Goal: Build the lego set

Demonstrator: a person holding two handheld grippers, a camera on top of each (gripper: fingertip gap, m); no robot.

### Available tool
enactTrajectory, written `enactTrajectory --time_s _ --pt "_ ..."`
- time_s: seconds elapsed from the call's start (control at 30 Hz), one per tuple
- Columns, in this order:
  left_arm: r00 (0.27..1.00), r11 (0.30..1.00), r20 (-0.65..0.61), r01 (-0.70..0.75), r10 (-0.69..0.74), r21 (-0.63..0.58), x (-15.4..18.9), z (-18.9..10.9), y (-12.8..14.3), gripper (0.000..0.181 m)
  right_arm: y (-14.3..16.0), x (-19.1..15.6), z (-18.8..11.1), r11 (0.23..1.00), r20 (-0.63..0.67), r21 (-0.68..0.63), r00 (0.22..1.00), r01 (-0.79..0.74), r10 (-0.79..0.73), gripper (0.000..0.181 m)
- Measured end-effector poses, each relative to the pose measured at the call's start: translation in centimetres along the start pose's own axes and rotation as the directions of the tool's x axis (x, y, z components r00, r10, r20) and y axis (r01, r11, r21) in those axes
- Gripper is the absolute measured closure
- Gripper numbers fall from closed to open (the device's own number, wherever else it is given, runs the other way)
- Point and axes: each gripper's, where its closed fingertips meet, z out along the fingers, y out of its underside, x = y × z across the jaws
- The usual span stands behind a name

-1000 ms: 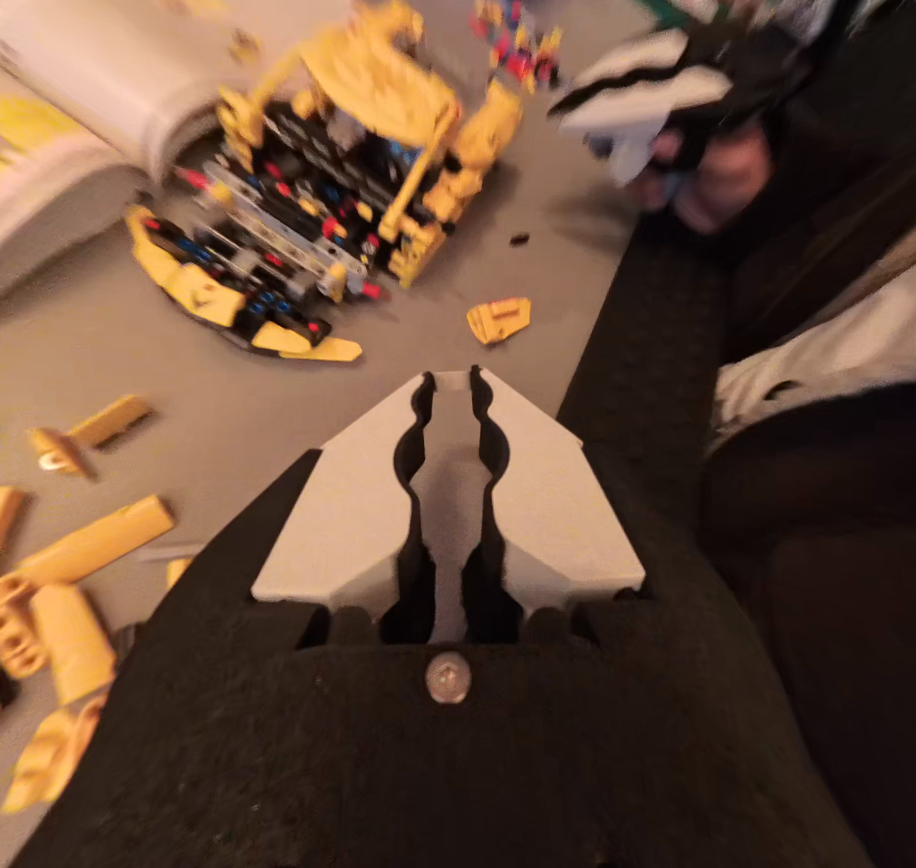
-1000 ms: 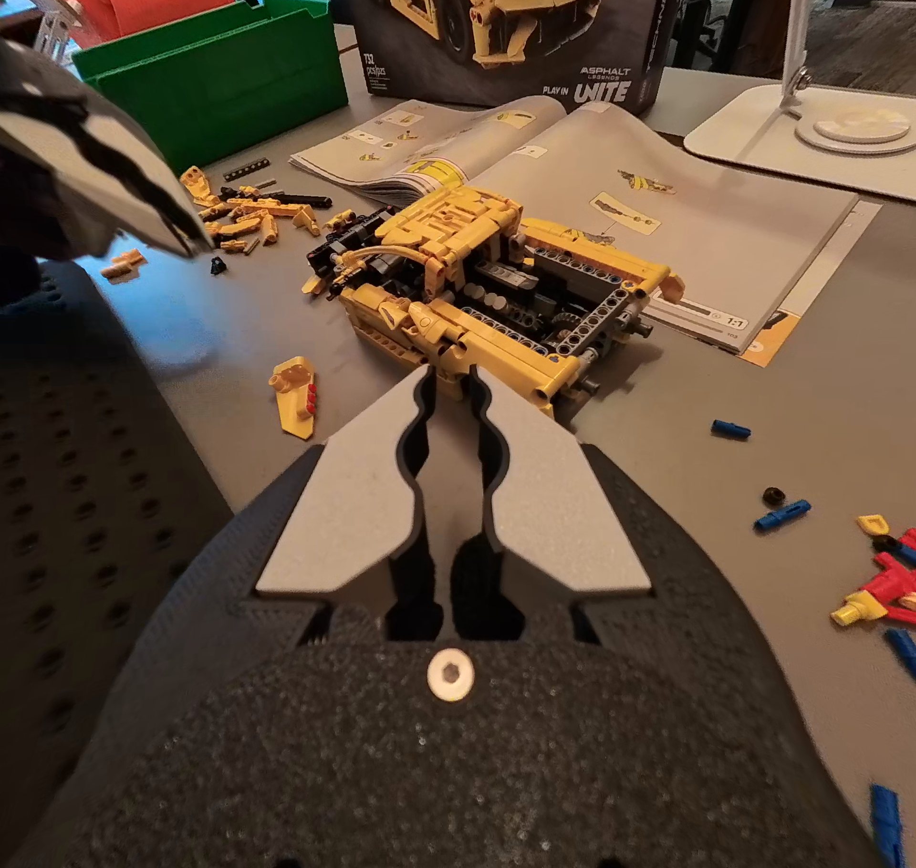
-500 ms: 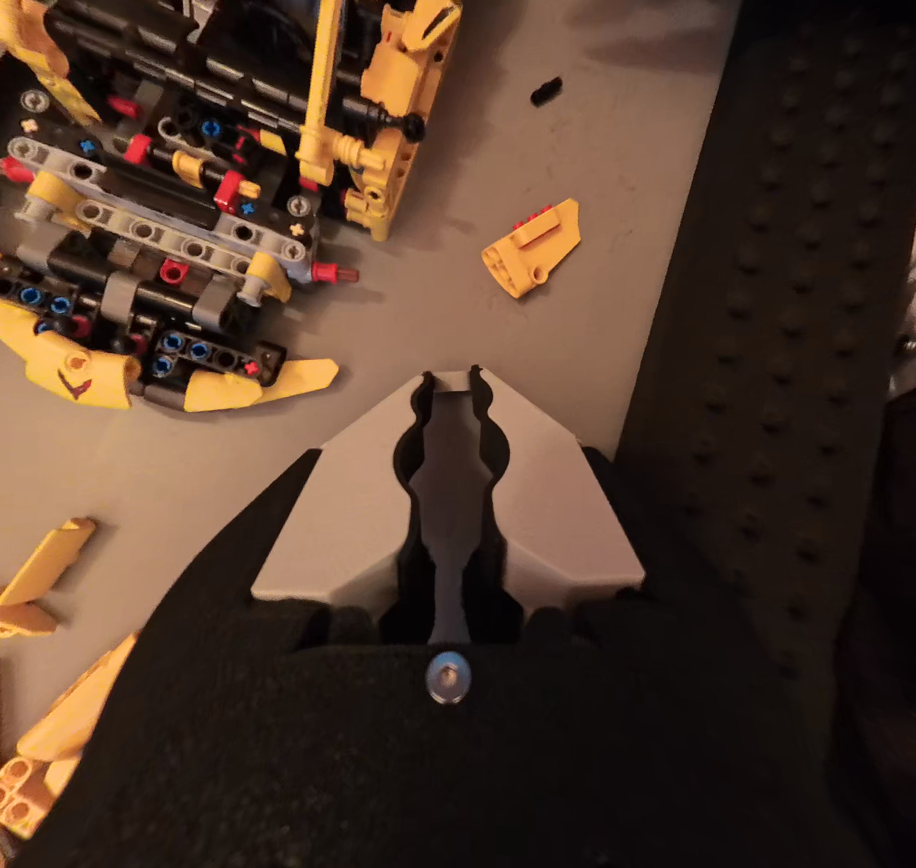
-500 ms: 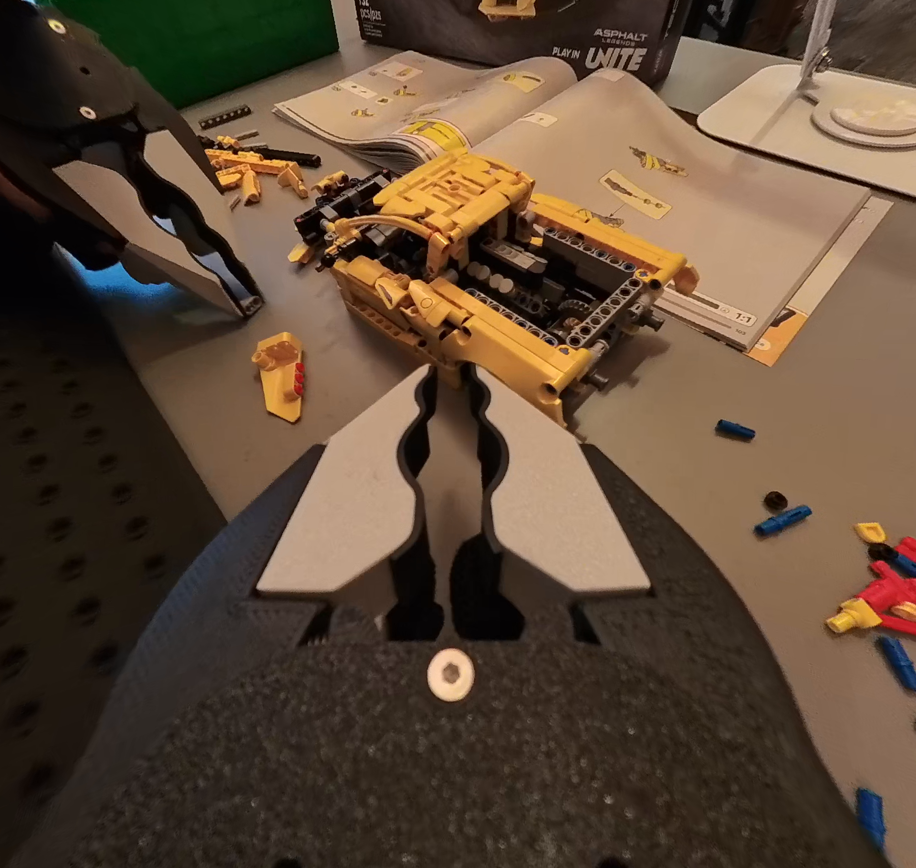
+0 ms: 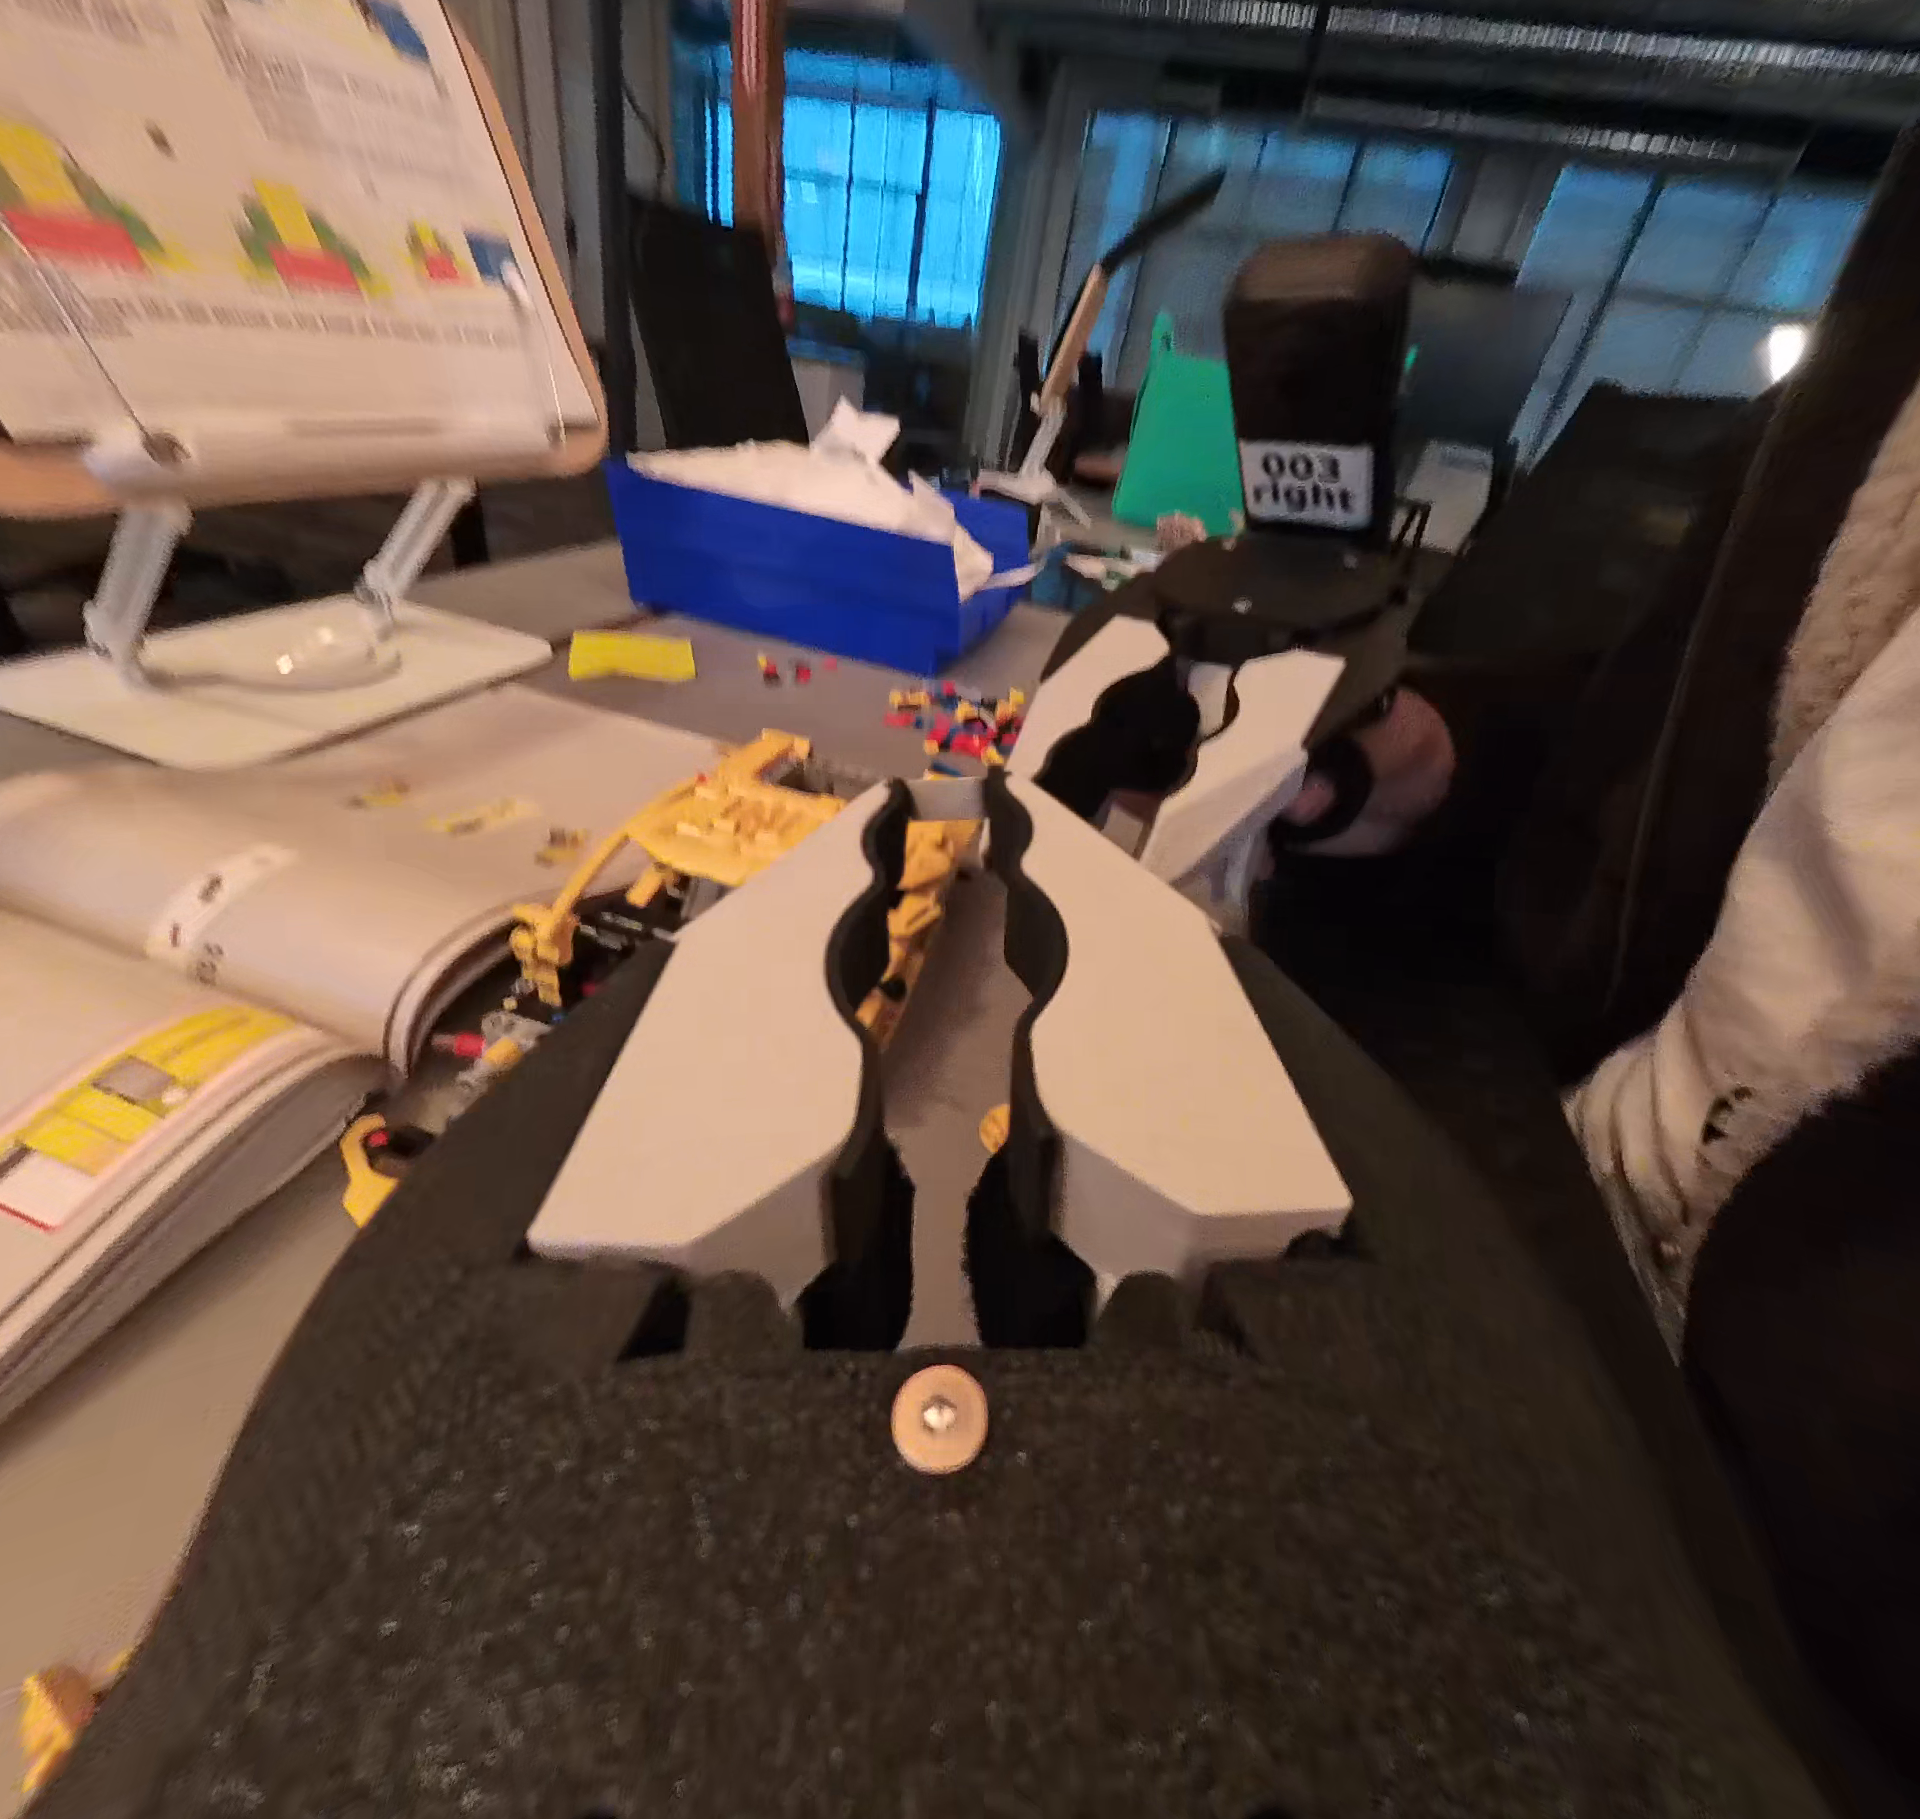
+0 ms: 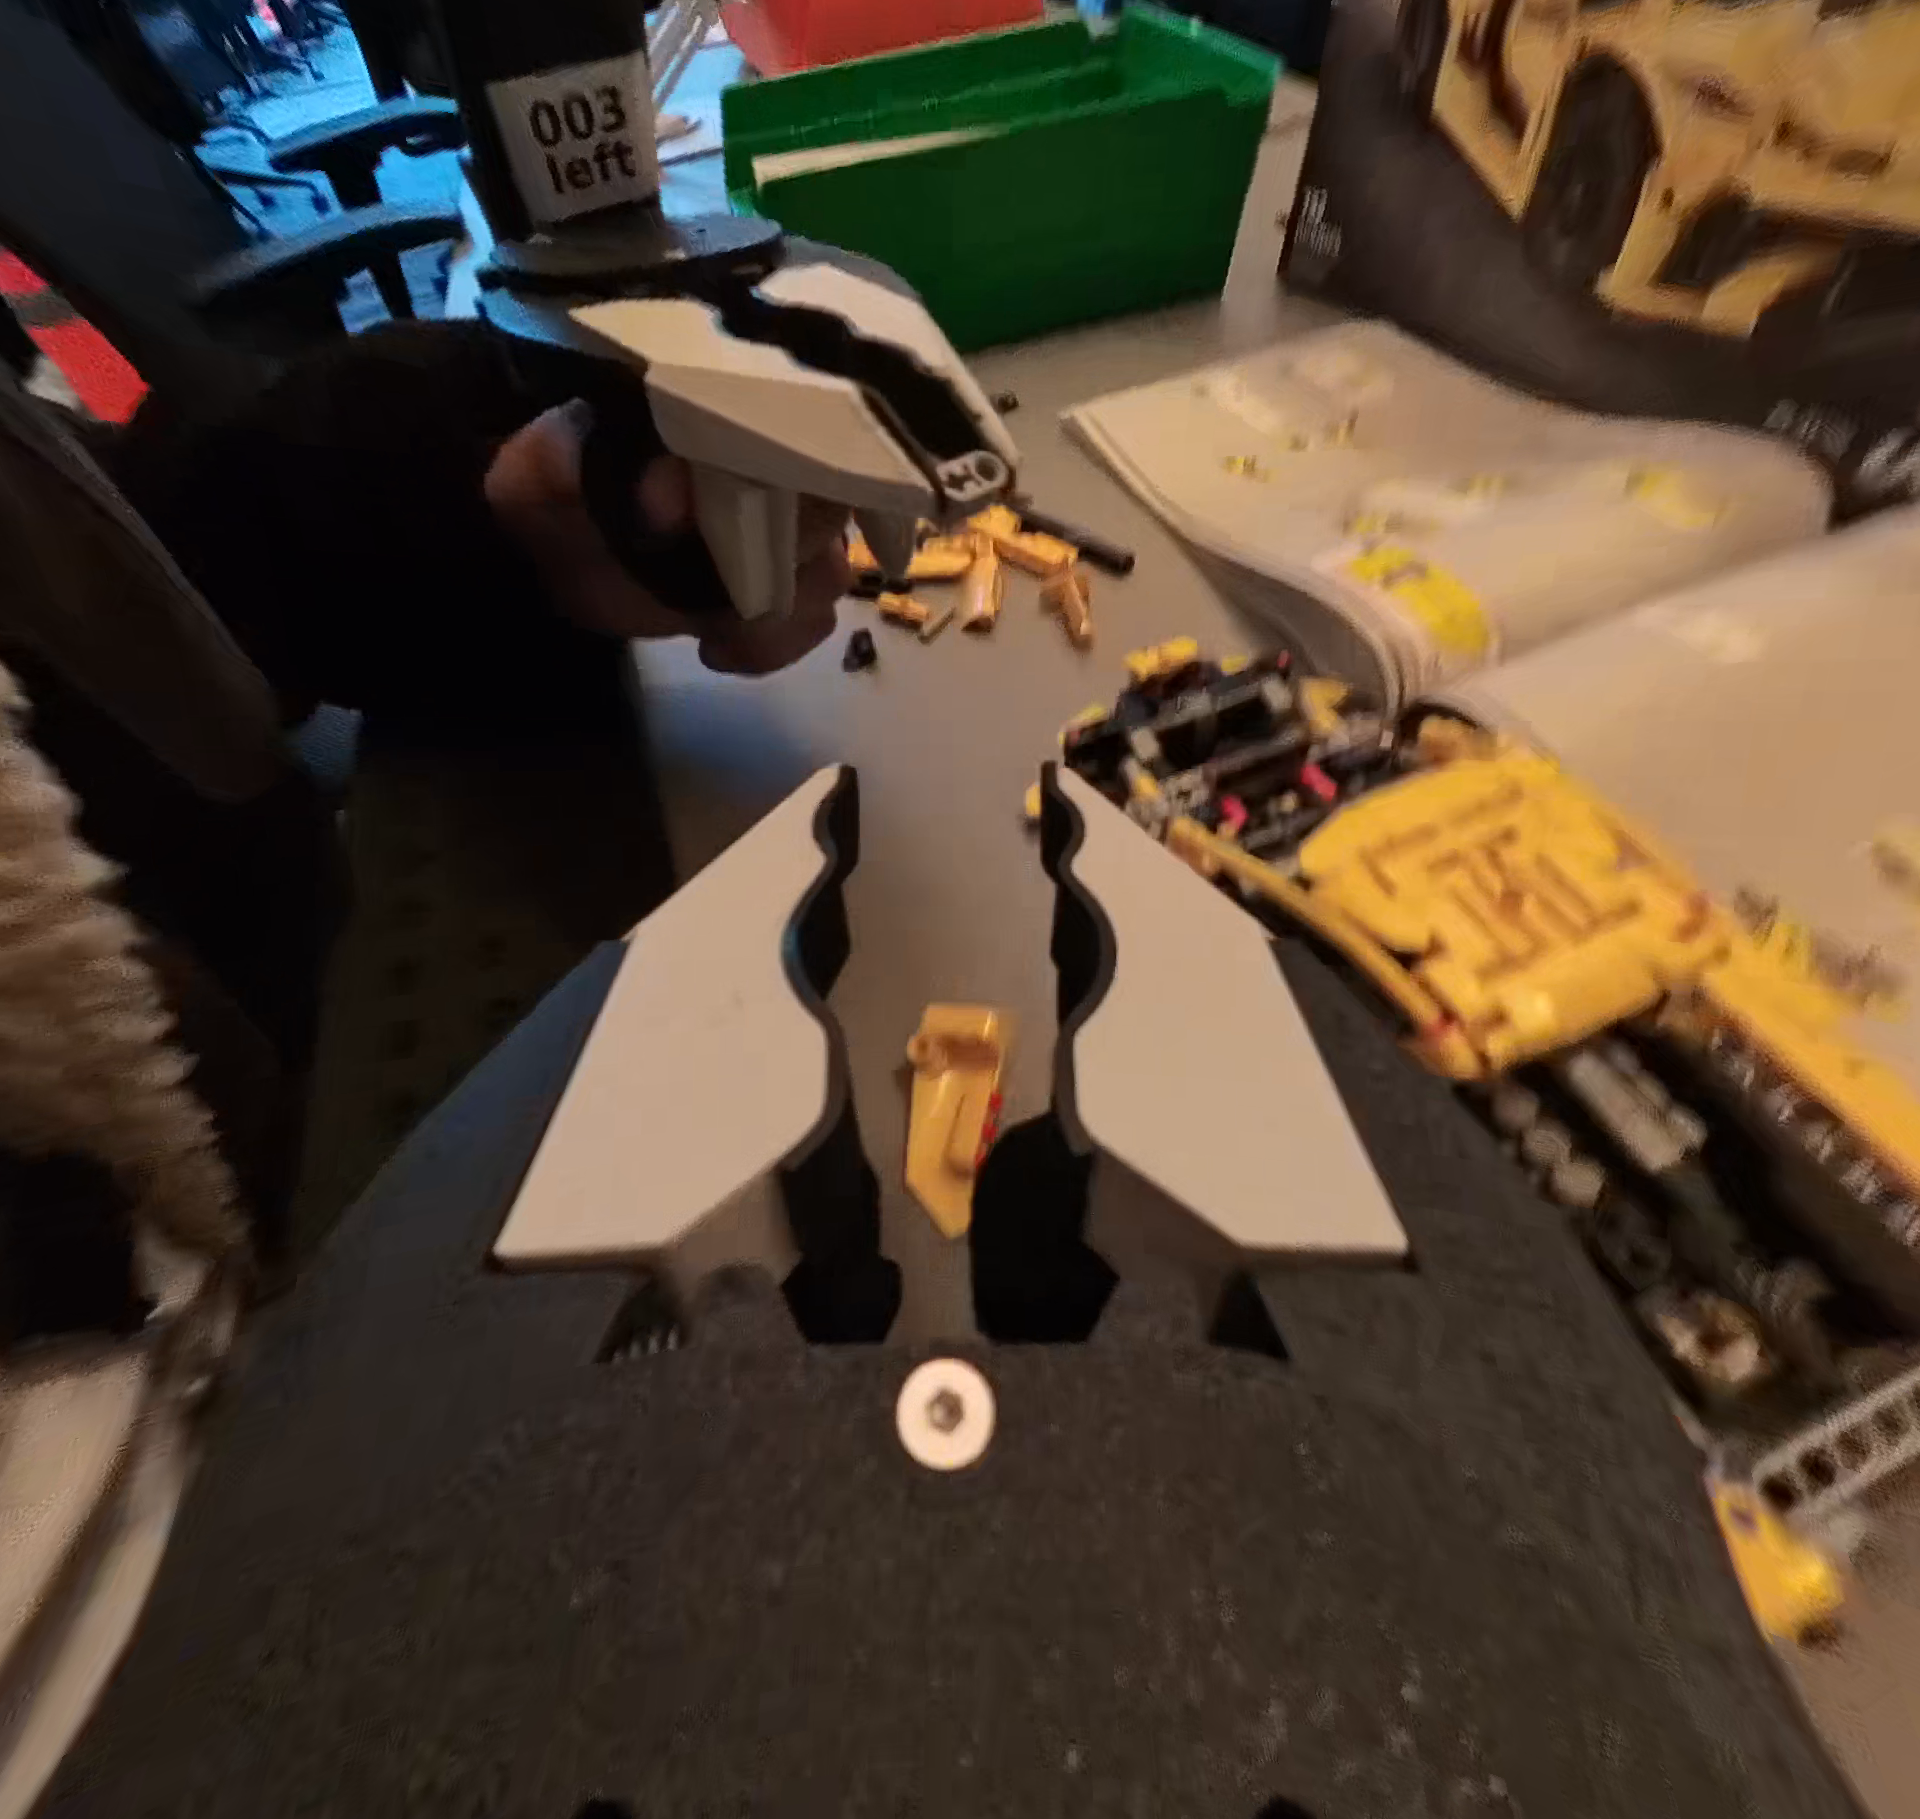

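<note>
Right gripper: my jaws stand released, hovering over the grey table with nothing between them.
Loose yellow piece: lies flat on the table under my right jaws, seen through the gap, just left of the car.
Lego car: half-built, yellow shell over black framing, sits on the table to the right of my right fingers, its far end against the open booklet.
Left gripper: held in a hand above the table's left edge; I see its jaws nearly closed with only a narrow gap and grasping nothing.
Heap of yellow parts: scattered on the table beneath and beyond the left gripper's tips.
Instruction booklet: lies open behind the car.
Green bin: stands at the table's far side, left of the set's box.
Blue bin: in the left wrist view, holds white wrapping, beyond small red and yellow pieces.
Page stand: tilted, far left.
</note>
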Motion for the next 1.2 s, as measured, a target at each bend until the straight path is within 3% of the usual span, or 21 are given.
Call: enactTrajectory --time_s 0.1,0.2,0.33,0.53,0.67,0.83,1.1,1.2 --pt "0.999 0.997 0.000 -0.038 0.038 0.065 0.4 -0.3 -1.0 0.166 -2.9 -1.0 0.9 0.990 0.030 0.142 1.000 -0.011 0.007 0.157" --pt "0.994 0.991 0.005 -0.107 0.107 0.086 0.9 -0.2 -1.1 0.166 -4.6 -2.0 0.9 0.954 0.220 0.190 0.957 -0.231 0.188 0.155" --pt "0.990 0.977 0.021 -0.142 0.141 0.157 1.1 -0.6 -2.2 0.166 -6.5 -2.7 0.3 0.830 0.486 0.161 0.774 -0.535 0.405 0.149" --pt "0.991 0.973 -0.071 -0.094 0.111 0.210 2.4 -1.0 -3.0 0.167 -7.4 -1.9 0.1 0.645 0.649 0.073 0.527 -0.761 0.549 0.153" --pt "0.978 0.976 -0.193 -0.044 0.086 0.214 4.3 -1.2 -3.0 0.167 -7.0 -3.2 -0.2 0.616 0.720 -0.054 0.397 -0.786 0.569 0.178" --pt "0.963 0.976 -0.230 -0.093 0.138 0.198 5.5 -1.2 -2.7 0.167 -5.5 -4.5 -0.4 0.599 0.729 -0.195 0.293 -0.777 0.618 0.169" --pt "0.956 0.976 -0.235 -0.139 0.176 0.167 6.1 -0.9 -2.0 0.166 -5.3 -5.5 -1.0 0.564 0.747 -0.291 0.184 -0.773 0.639 0.163" --pt "0.948 0.975 -0.246 -0.169 0.201 0.148 6.6 -0.8 -1.6 0.166 -5.3 -5.9 -1.3 0.555 0.755 -0.322 0.146 -0.767 0.639 0.168"
